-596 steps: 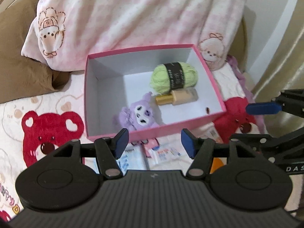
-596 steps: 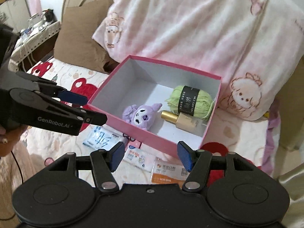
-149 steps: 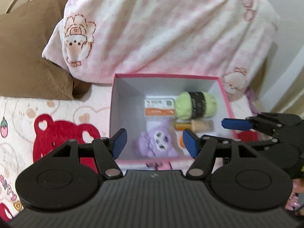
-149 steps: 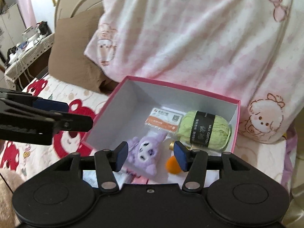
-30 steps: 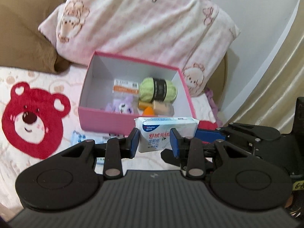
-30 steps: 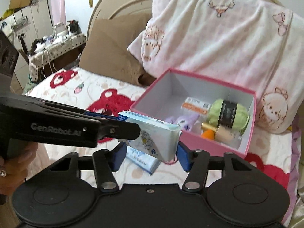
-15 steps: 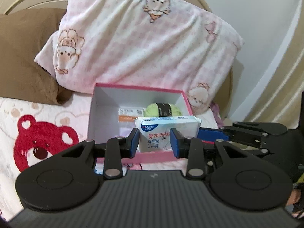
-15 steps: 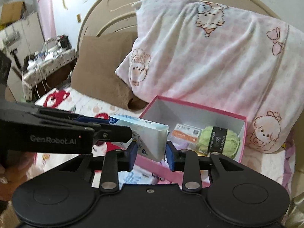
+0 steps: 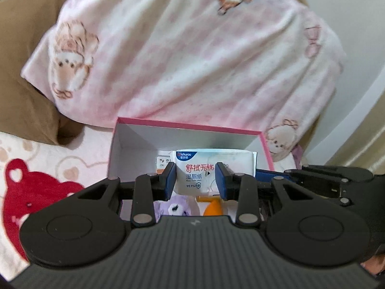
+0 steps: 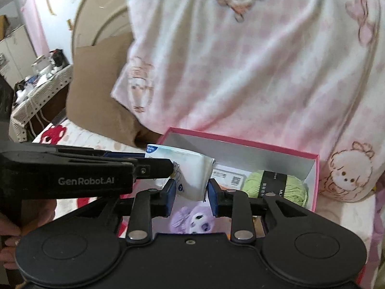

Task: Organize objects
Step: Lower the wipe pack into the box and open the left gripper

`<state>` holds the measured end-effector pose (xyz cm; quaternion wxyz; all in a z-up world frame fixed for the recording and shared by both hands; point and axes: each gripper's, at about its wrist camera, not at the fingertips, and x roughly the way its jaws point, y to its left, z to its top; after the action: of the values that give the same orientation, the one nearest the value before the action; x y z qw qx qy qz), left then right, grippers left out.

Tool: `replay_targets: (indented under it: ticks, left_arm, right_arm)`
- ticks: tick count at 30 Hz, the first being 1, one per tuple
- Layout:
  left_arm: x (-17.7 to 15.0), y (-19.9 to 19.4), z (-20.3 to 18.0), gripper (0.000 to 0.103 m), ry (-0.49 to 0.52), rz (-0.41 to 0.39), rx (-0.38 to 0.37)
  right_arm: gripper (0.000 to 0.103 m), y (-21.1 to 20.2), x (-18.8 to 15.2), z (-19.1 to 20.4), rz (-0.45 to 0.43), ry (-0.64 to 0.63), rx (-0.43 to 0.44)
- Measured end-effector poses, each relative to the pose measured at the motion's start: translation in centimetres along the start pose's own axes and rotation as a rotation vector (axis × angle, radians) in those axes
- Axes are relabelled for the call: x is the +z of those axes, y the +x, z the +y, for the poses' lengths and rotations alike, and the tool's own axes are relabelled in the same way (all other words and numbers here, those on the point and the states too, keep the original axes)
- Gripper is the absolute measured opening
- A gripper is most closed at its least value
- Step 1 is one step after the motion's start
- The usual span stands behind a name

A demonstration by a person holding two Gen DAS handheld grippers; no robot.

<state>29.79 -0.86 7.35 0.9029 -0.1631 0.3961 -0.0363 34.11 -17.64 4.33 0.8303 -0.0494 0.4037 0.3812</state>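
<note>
Left gripper (image 9: 195, 181) clamps the wet-wipe pack (image 9: 211, 166) above the pink box (image 9: 187, 126); right gripper (image 10: 191, 193), jaws just narrowed, pinches its end.

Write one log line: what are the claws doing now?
left claw: grips wipes pack | right claw: closed on same pack | over pink box
</note>
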Motion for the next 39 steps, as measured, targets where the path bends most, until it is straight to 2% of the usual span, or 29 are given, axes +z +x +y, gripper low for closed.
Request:
replay_targets:
  ticks: [3, 9, 18, 24, 31, 35, 37, 39]
  left_arm:
    - [0.4, 3.4, 1.0, 0.034, -0.034, 0.018, 0.003]
    - [0.6, 8.8, 2.3, 0.034, -0.033, 0.061, 0.041]
    - [0.7, 13.4, 3.8, 0.034, -0.046, 0.110, 0.063]
    - [0.9, 14.9, 3.9, 0.034, -0.048, 0.122, 0.085]
    - [0.9, 15.3, 3.9, 0.035, -0.051, 0.087, 0.084]
    - [0.8, 14.7, 3.9, 0.041, -0.050, 0.060, 0.077]
    - [0.9, 14.0, 3.6, 0.045, -0.039, 0.048, 0.080]
    - [1.1, 13.1, 3.3, 0.049, -0.029, 0.042, 0.076]
  right_arm:
    - [0.034, 2.8, 0.3, -1.8, 0.030, 0.022, -0.002]
    - [0.033, 8.2, 0.4, -4.3, 0.099, 0.062, 0.002]
    - [0.033, 12.8, 0.1, -5.7, 0.160, 0.087, -0.003]
    - [0.033, 14.9, 0.3, -5.8, 0.196, 0.063, -0.032]
    - [0.034, 15.6, 0.9, -6.0, 0.214, 0.078, -0.054]
    - [0.039, 14.8, 0.9, -5.6, 0.186, 0.066, -0.079]
    - [0.046, 14.0, 0.8, -5.4, 0.162, 0.065, -0.070]
    - [0.048, 13.0, 0.7, -5.2, 0.146, 0.068, -0.064]
